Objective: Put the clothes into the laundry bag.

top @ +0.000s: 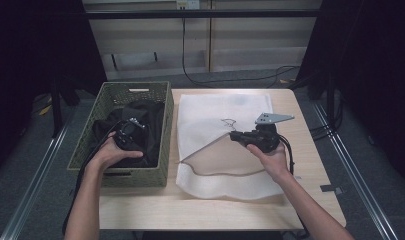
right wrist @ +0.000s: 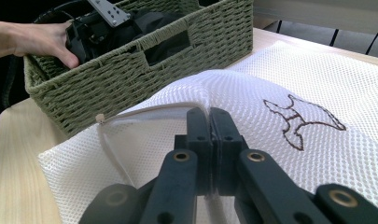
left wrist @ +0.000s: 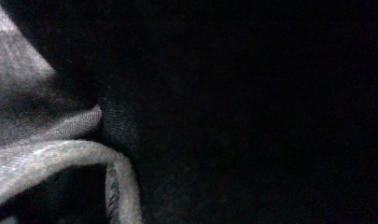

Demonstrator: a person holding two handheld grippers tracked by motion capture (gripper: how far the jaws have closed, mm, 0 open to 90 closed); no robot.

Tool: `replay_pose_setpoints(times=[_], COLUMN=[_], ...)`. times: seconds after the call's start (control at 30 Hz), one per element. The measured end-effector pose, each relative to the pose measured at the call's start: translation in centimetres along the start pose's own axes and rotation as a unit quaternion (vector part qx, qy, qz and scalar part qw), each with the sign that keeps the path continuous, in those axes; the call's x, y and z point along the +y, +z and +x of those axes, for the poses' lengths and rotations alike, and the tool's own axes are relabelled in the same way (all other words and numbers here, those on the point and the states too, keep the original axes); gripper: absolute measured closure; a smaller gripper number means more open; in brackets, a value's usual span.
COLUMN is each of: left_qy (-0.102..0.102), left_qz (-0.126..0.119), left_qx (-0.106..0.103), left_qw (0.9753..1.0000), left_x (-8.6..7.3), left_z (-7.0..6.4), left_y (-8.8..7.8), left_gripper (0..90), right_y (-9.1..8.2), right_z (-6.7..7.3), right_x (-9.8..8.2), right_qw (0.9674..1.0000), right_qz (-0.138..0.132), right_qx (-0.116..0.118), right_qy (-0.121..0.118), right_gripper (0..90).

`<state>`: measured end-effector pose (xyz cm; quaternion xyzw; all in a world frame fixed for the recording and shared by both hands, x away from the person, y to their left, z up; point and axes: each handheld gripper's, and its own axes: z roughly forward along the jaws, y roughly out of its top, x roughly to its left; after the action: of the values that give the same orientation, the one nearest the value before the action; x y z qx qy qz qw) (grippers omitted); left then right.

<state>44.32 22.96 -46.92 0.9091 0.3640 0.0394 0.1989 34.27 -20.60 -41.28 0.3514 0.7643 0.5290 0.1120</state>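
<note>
Now, at the left of the high view, I see the green woven basket (top: 155, 140) sitting on the wooden table (top: 190, 210), and it holds 1 heap of black clothing (top: 150, 117) that fills most of its inside. My left gripper (top: 127, 132) is down in that heap at centre left of the frame, with the hand wrapped around its body. In the left gripper view, dark fabric (left wrist: 247, 116) presses right up to the lens and a grey fold (left wrist: 42, 135) crosses the lower left; I cannot tell whether those jaws are released or clenched.

Just right of the basket, touching its side, the white mesh laundry bag (top: 220, 112) lies flat at the middle of the table, a small dark garment outline (top: 228, 122) drawn on it. Its mouth is lifted near the middle of the frame. My right gripper (top: 236, 135) is clenched on the bag's raised edge there; in the right gripper view the 2 jaws are pressed together with the mesh (right wrist: 196, 91) pinched between them.
</note>
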Motion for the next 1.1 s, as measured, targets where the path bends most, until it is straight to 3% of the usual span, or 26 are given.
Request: replay_pose_setpoints(times=[0.07, 0.17, 0.23, 0.27, 0.33, 0.4, 0.43, 0.5, 0.53, 0.57, 0.6, 0.8, 0.87, 0.9, 1.0, 1.03, 1.1], left_qy=[0.007, -0.007, -0.012, -0.015, -0.014, -0.007, 0.014, 0.032, 0.032, 0.029, 0.013, 0.001, -0.016, -0.013, -0.036, -0.033, -0.047], left_qz=[0.031, 0.045, 0.048, 0.052, 0.053, 0.063, 0.072, 0.068, 0.066, 0.059, 0.047, 0.028, -0.001, -0.005, -0.040, -0.045, -0.068], left_qx=[0.011, 0.026, 0.031, 0.035, 0.041, 0.052, 0.062, 0.078, 0.078, 0.073, 0.064, 0.069, 0.065, 0.067, 0.064, 0.066, 0.065], left_qw=[0.9994, 0.9986, 0.9983, 0.9979, 0.9977, 0.9966, 0.9954, 0.9941, 0.9943, 0.9951, 0.9967, 0.9973, 0.9978, 0.9977, 0.9965, 0.9962, 0.9945], left_x=[0.4, 0.6, 0.8, 0.8, 0.9, 1.3, 1.5, 1.5, 1.5, 1.4, 1.3, 1.3, 1.0, 1.0, 0.6, 0.5, 0.3], left_z=[-0.1, 0.2, 0.1, 0.3, 0.2, -0.2, -0.4, -0.9, -1.0, -0.9, -0.3, -0.5, -0.2, -0.1, 0.0, 0.2, 0.4], left_y=[0.0, -0.5, -0.5, -0.7, -0.7, -0.7, -0.9, -1.0, -1.2, -1.3, -1.7, -2.4, -2.9, -3.2, -4.1, -4.6, -5.3], left_gripper=[4.1, 21.2, 27.8, 37.2, 40.4, 49.6, 54.5, 55.8, 58.4, 61.6, 63.1, 65.8, 66.2, 66.5, 67.4, 67.7, 68.2], right_y=[0.1, 0.1, 0.1, 0.1, 0.2, 0.2, 0.2, 0.1, 0.1, 0.0, 0.0, 0.1, 0.1, 0.0, 0.0, -0.1, -0.1], right_z=[0.0, 0.1, 0.1, 0.1, 0.0, 0.1, 0.1, 0.1, 0.1, 0.2, 0.2, 0.0, 0.0, 0.1, 0.1, 0.1, 0.1], right_x=[0.0, 0.0, 0.0, -0.1, -0.1, -0.1, 0.0, 0.0, 0.0, 0.0, 0.0, 0.0, -0.1, 0.0, 0.0, 0.0, 0.0], right_qw=[1.0000, 1.0000, 1.0000, 1.0000, 1.0000, 1.0000, 1.0000, 1.0000, 1.0000, 1.0000, 1.0000, 1.0000, 1.0000, 1.0000, 0.9999, 0.9999, 0.9999], right_qz=[0.000, 0.001, 0.001, 0.000, 0.001, 0.002, 0.002, 0.002, 0.000, 0.000, -0.001, -0.002, -0.002, -0.002, -0.004, -0.004, -0.005], right_qx=[0.001, -0.001, 0.000, 0.000, -0.001, -0.001, -0.001, -0.002, -0.003, -0.006, -0.007, -0.005, -0.007, -0.008, -0.011, -0.012, -0.011], right_qy=[-0.001, -0.002, -0.003, -0.002, -0.001, 0.000, 0.000, -0.002, -0.002, -0.002, -0.004, -0.002, -0.001, -0.001, -0.003, -0.003, -0.002], right_gripper=[88.3, 88.2, 88.3, 88.3, 88.3, 88.3, 88.3, 88.3, 88.3, 88.3, 88.3, 88.3, 88.3, 88.3, 88.3, 88.3, 88.3])
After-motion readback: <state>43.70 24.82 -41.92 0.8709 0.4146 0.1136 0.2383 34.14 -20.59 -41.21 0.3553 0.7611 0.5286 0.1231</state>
